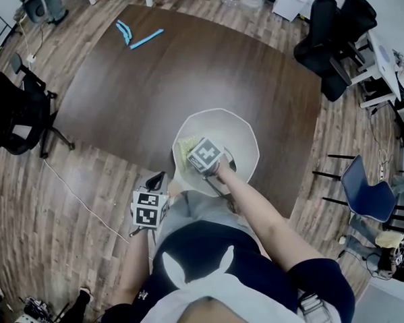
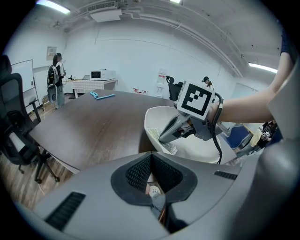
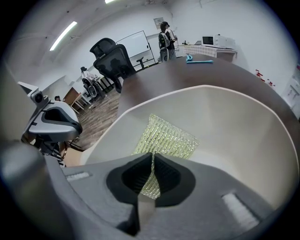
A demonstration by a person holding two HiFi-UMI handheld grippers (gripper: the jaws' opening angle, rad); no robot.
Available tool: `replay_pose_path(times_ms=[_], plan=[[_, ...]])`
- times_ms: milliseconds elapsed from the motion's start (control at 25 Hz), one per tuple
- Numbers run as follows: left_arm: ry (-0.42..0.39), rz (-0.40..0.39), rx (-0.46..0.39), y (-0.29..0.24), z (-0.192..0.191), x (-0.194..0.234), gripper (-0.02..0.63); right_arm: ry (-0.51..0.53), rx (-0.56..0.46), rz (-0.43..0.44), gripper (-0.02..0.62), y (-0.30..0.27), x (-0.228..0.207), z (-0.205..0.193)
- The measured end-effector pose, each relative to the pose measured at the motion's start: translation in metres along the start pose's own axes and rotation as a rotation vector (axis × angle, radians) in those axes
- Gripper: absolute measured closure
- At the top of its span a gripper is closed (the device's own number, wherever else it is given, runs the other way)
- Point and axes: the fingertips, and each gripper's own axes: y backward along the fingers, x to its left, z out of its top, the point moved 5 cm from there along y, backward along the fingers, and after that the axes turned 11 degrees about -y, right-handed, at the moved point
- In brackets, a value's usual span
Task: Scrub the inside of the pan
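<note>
Left tool (image 2: 151,158): I read its jaws as closed together; held off the tabletop (image 1: 158,88) edge, near the pan (image 1: 247,143).
Right tool (image 3: 152,157): narrow, pinching a yellow mesh scrubber (image 3: 166,138) that lies on the pan's inner wall.
Pan: white, at the tabletop's near edge.

I take the pan (image 1: 249,141) as my reference point. It stands on the table (image 1: 138,93), at the edge nearest to the person. Inside the pan, against its left wall, lies the scrub pad (image 1: 184,150). The right gripper (image 3: 152,157) is also in the pan, with the pad between its jaws. The left gripper (image 1: 156,183) is outside the pan, at its near left, past the table edge. Far behind the pan, to the left, some small tools (image 1: 138,35) lie on the table. An office chair (image 1: 15,114) stands on the floor well left of the pan, and a second chair (image 1: 366,193) stands to its right.
</note>
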Motion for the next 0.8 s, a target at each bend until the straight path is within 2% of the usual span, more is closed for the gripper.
replay_pose_path(times_ms=[280, 800], plan=[[0.006, 0.005, 0.012, 0.004, -0.004, 0.000, 0.603, -0.025, -0.029, -0.038, 0.580, 0.001, -0.008, 0.005], [-0.003, 0.004, 0.017, 0.004, -0.003, 0.000, 0.604, -0.161, -0.137, -0.085, 0.580, -0.001, -0.038, 0.008]])
